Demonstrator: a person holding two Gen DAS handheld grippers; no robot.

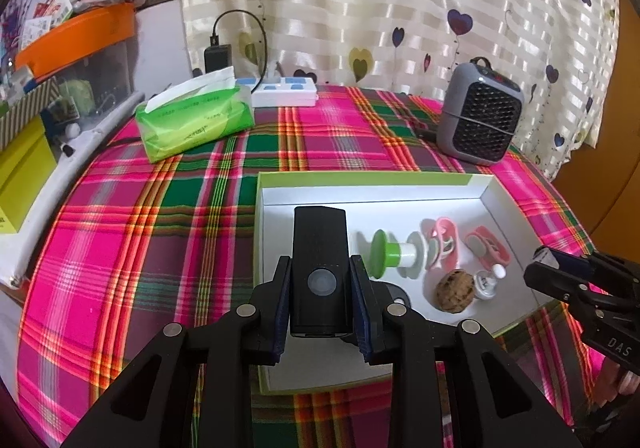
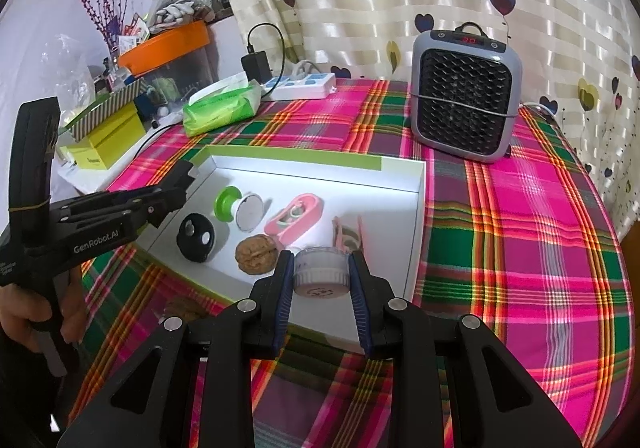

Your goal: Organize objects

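Your plaid tablecloth point(image 1: 160, 232) carries the open white box point(image 1: 486, 193) with its green rim, and behind it stand the grey fan heater point(image 2: 464, 103), the green tissue pack point(image 1: 192, 119) and the white power strip point(image 1: 286, 91). Only your right wrist view shows the heater's red lit display, the black round disc point(image 2: 195, 236) lying in the box, your hand point(image 2: 24, 312) wrapped around the left tool's handle, and a brown walnut-like thing point(image 2: 185, 308) on the cloth outside the box's near wall. Only your left wrist view shows the small white knob-shaped piece point(image 1: 489, 284) beside the walnut point(image 1: 454, 290) in the box. Both show the green-and-white spool point(image 1: 394, 254) and the pink clip point(image 2: 296, 217) in the box. Your left gripper point(image 1: 320, 288) angles down over the box's left part, its pads pressed on the sides of a black rectangular device point(image 1: 319, 268) that stands upright between them. Your right gripper point(image 2: 320, 280) tilts down over the box's near edge, its pads clamped on a small white round cap point(image 2: 320, 272), held above the box floor.
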